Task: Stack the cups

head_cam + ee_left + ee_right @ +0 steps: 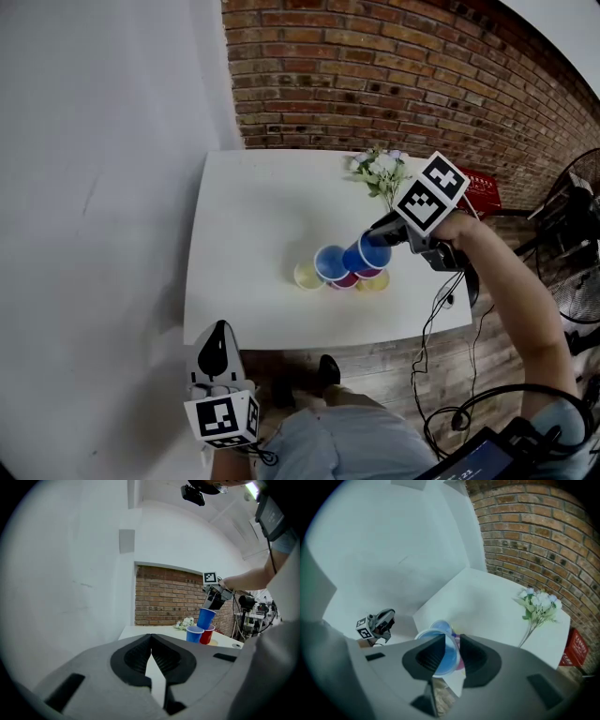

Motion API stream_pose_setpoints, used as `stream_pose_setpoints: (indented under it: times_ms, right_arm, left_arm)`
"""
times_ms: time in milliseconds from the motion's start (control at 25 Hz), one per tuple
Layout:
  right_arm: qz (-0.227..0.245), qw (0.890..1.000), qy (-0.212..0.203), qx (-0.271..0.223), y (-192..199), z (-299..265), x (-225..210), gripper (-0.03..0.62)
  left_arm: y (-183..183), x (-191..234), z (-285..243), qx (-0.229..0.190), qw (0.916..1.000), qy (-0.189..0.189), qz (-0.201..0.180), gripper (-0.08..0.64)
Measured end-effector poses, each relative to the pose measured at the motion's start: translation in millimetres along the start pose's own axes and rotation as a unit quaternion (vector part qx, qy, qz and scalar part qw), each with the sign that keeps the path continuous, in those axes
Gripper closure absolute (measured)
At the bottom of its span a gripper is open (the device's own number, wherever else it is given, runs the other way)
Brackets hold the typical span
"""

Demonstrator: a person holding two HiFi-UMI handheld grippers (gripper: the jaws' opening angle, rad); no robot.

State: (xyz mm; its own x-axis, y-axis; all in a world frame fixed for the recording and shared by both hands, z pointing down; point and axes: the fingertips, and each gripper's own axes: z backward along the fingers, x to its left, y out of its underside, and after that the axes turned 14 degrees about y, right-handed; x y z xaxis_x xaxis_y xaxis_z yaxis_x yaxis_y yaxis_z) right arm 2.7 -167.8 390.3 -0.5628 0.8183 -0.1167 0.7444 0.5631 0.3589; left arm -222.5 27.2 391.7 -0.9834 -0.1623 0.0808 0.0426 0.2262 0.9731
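My left gripper sits lower left, near level, jaws together; right gripper centre-right, pitched steeply down, jaws apart.

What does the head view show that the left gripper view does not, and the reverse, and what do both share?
Only the head view: the square-patterned marker cube on the left tool, the wooden floor and a black shoe.
Only the left gripper view: that tool's jaws closed together.
Both: the white table, brick wall, pale flowers, an upright blue plastic cup, a red plastic cup, and the right tool with a tilted blue plastic cup at its tip.
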Motion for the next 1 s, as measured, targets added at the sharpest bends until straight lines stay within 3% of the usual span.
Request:
stream_pose_setpoints:
  times_ms: [160,280,640,1000]
  right_arm:
    - [0.012,1.000,0.004,0.000,0,0,0,0.491]
    - [0.026,1.000,0.011,0.000,1,0,-1,0.557]
    - [0.018,1.000,-0.005,0.005,-2,11,0,0.563]
    - [0.046,0.998,0.005,0.031,-5,11,2,0.563]
  left_arm:
    - [-1,0,-1,0.000,1.0000,0.000,0.000,0.551]
    - [0,1,-2,0.000,1.0000,0.001,0.000,0.551]
    - [0,1,-6,-0.003,1.0000,0.004,0.001,0.551]
    - [2,2,-8,-0.002,1.0000,0.003,0.003,0.551]
